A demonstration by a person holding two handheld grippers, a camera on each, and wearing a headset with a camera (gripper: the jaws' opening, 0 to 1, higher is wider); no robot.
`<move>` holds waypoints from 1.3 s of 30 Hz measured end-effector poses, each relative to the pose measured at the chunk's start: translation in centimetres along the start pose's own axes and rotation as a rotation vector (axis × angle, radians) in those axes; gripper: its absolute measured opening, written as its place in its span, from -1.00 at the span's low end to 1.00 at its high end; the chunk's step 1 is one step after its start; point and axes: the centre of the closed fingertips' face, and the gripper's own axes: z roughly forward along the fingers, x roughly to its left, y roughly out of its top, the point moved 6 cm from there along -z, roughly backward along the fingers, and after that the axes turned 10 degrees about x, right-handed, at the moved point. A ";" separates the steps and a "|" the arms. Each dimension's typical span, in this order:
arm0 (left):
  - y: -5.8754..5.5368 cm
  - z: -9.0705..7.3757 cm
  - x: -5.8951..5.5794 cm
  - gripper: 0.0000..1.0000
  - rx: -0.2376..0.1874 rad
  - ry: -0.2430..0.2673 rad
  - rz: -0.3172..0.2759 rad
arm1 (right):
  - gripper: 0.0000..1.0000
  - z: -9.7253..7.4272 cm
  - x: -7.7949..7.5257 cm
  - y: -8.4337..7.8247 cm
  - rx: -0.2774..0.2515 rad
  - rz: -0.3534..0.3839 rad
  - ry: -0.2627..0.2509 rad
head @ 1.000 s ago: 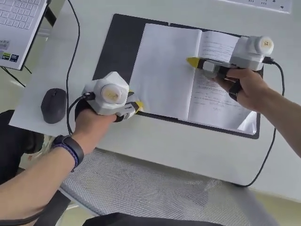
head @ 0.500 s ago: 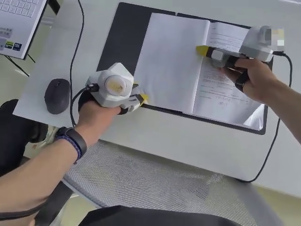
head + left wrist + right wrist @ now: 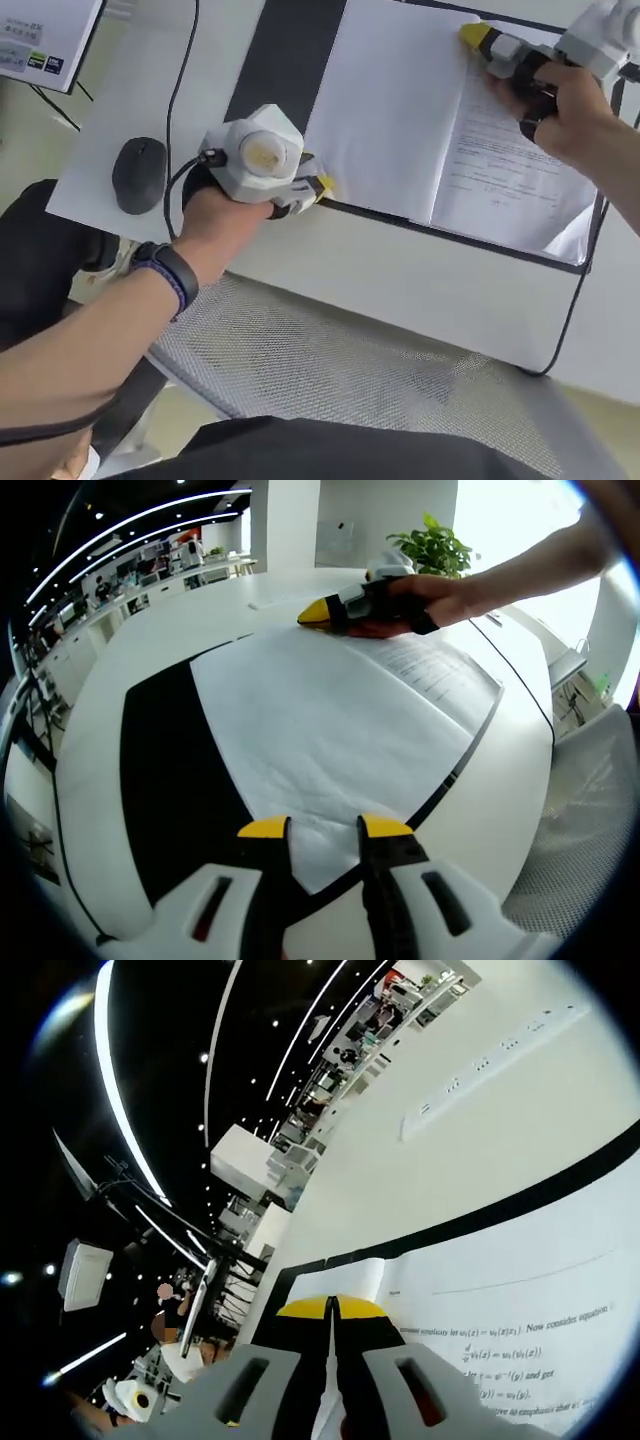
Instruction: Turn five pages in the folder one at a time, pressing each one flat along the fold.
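Note:
The black folder (image 3: 285,55) lies open on the white table. A blank white page (image 3: 385,110) is turned over to the left, and a printed page (image 3: 515,175) lies to its right. My left gripper (image 3: 320,187) rests at the blank page's near left corner, its yellow jaws (image 3: 325,828) open with the paper's corner beneath the gap. My right gripper (image 3: 470,35) is shut, its tip down on the fold near the folder's far edge. In the right gripper view the closed jaws (image 3: 330,1307) point over the printed page (image 3: 520,1330). The left gripper view shows the right gripper (image 3: 315,612) at the far end of the fold.
A black mouse (image 3: 138,173) sits left of the folder, with a laptop (image 3: 45,35) at the far left corner. Cables run past the mouse and along the table's right edge (image 3: 580,300). A mesh chair seat (image 3: 330,370) is below the table's near edge.
My right gripper has slid along the fold toward the folder's far edge. The left gripper has stayed at the page's corner. The head camera has shifted.

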 end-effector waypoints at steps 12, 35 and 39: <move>0.0 0.0 0.1 -0.51 -0.010 0.000 -0.008 | -1.00 1.1 -1.2 2.6 -0.107 0.079 -0.042; 0.0 0.0 0.3 -0.53 -0.016 0.001 -0.015 | -1.00 -0.6 1.0 -1.8 0.078 -0.070 0.041; 0.0 0.0 0.3 -0.54 -0.018 -0.001 -0.017 | -1.00 -1.4 1.3 -3.3 0.105 -0.086 0.064</move>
